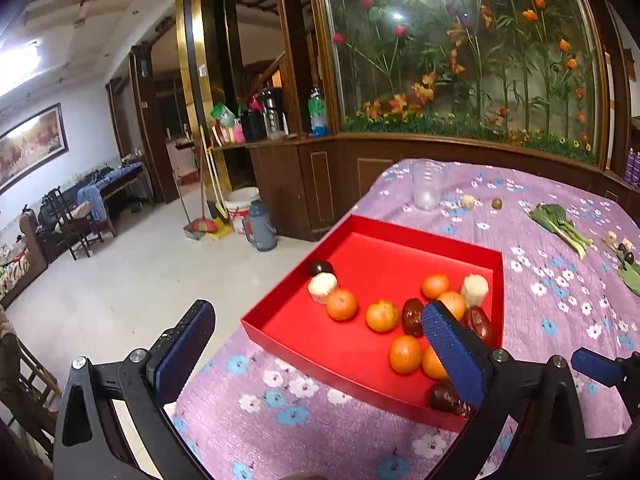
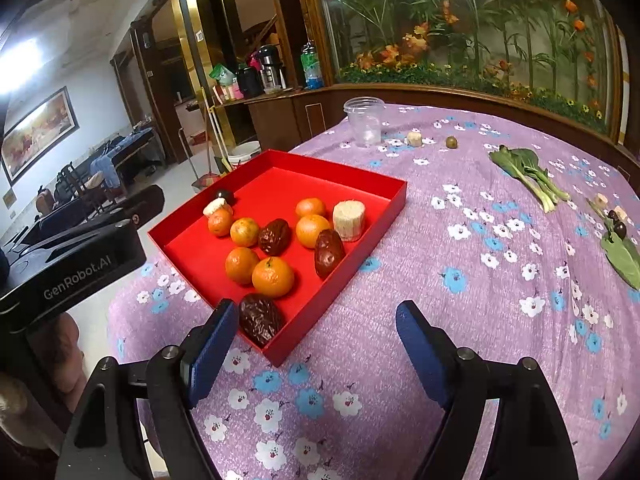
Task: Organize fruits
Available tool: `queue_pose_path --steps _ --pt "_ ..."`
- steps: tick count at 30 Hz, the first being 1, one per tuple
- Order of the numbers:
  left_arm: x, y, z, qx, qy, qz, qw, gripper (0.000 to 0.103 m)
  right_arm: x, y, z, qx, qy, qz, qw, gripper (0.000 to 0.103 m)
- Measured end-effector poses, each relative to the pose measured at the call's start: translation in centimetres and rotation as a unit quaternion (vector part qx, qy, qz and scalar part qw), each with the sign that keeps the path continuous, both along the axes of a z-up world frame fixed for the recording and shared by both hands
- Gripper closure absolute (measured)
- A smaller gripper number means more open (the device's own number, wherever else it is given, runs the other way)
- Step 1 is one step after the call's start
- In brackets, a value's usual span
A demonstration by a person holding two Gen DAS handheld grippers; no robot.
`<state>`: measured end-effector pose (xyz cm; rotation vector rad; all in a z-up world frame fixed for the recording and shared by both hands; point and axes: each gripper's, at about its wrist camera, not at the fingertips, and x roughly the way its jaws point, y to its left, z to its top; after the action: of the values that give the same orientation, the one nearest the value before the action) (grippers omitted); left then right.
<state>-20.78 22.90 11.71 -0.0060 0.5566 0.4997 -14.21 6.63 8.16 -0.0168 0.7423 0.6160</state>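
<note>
A red tray [image 1: 296,300] [image 2: 372,224] sits at the left edge of the purple flowered table. It holds several oranges [image 1: 382,316] [image 2: 273,276], three dark red dates [image 1: 413,316] [image 2: 260,318], two pale corn pieces [image 1: 475,289] [image 2: 349,220] and a dark plum [image 1: 321,268] [image 2: 225,196]. My left gripper [image 1: 316,332] is open and empty, above the tray's near left corner. My right gripper [image 2: 316,320] is open and empty, just before the tray's near corner. A small green fruit [image 1: 497,203] [image 2: 451,142] and a pale piece [image 1: 468,201] [image 2: 414,139] lie loose at the far side.
A clear plastic cup [image 1: 427,186] [image 2: 364,120] stands at the far edge. Bok choy [image 1: 560,222] [image 2: 524,170] lies at the right, with dark fruits and a leaf [image 2: 620,240] beyond it. The table drops off to the floor on the left. The left gripper body [image 2: 72,256] shows at left.
</note>
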Motion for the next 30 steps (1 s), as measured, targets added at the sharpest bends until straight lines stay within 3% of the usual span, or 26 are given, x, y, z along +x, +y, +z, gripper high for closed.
queue_pose_path --steps 5,17,30 --pt "0.6 0.8 -1.0 -0.036 0.017 -0.005 0.9992 0.000 -0.6 1.0 -0.2 -0.016 -0.011 0.014 1.000 0.017" --pt "1.3 2.3 -2.4 -0.066 0.032 0.003 0.9973 0.000 0.3 3.1 -0.4 -0.029 -0.014 0.031 0.999 0.017" --pt "1.6 3.0 -2.2 -0.065 0.041 0.021 0.9968 0.000 0.9 3.9 -0.4 -0.025 -0.012 0.035 0.999 0.017"
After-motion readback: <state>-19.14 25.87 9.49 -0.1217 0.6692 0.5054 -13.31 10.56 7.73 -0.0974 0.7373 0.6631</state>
